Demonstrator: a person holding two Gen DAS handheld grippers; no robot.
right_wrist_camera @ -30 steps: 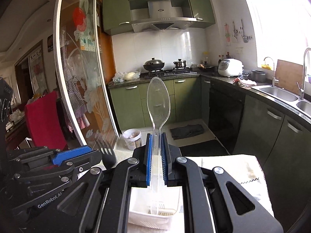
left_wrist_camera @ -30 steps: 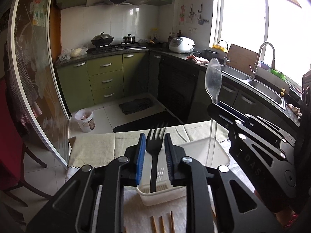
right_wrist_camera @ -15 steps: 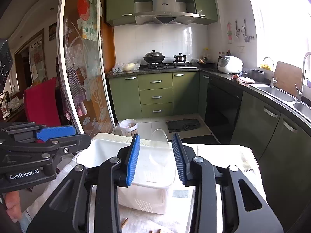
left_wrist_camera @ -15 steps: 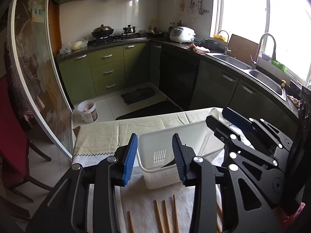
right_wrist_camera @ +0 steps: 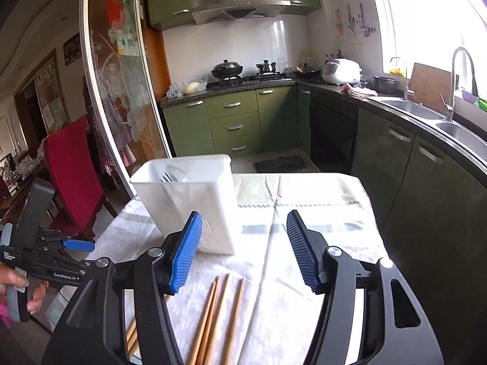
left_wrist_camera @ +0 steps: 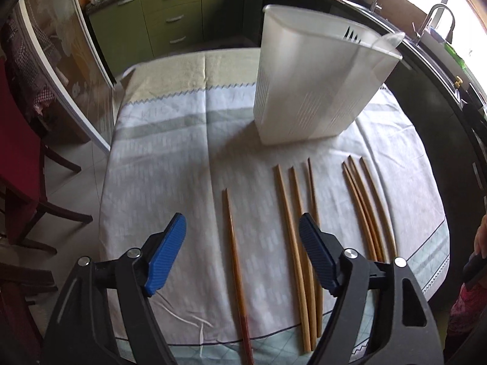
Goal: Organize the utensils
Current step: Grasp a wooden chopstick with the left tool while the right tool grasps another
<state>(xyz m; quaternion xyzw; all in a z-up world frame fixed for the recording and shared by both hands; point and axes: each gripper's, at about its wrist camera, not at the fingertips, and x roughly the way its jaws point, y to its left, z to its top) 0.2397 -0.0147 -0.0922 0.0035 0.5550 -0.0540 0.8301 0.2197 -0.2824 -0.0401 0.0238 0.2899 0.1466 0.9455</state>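
A white plastic utensil holder [left_wrist_camera: 313, 82] stands on the clothed table, with black fork tines [left_wrist_camera: 351, 35] and a clear spoon bowl [left_wrist_camera: 392, 40] showing at its rim; it also shows in the right wrist view [right_wrist_camera: 188, 200]. Several wooden chopsticks [left_wrist_camera: 292, 231] lie in front of it, one darker chopstick [left_wrist_camera: 236, 261] apart at the left. My left gripper [left_wrist_camera: 243, 252] is open and empty, low over the chopsticks. My right gripper [right_wrist_camera: 243, 252] is open and empty above three chopsticks [right_wrist_camera: 216, 319]. The left gripper also shows in the right wrist view [right_wrist_camera: 77, 245].
The table has a white and grey cloth [left_wrist_camera: 170, 152]. A red chair [right_wrist_camera: 71, 164] and a glass sliding door [right_wrist_camera: 121, 91] stand at the left. Green kitchen cabinets [right_wrist_camera: 234, 121] lie beyond, and the counter with sink [right_wrist_camera: 426, 112] runs along the right.
Both grippers opened, leaving the fork and the clear spoon in the holder. Both pulled back and tilted down; the left now hangs over the chopsticks.
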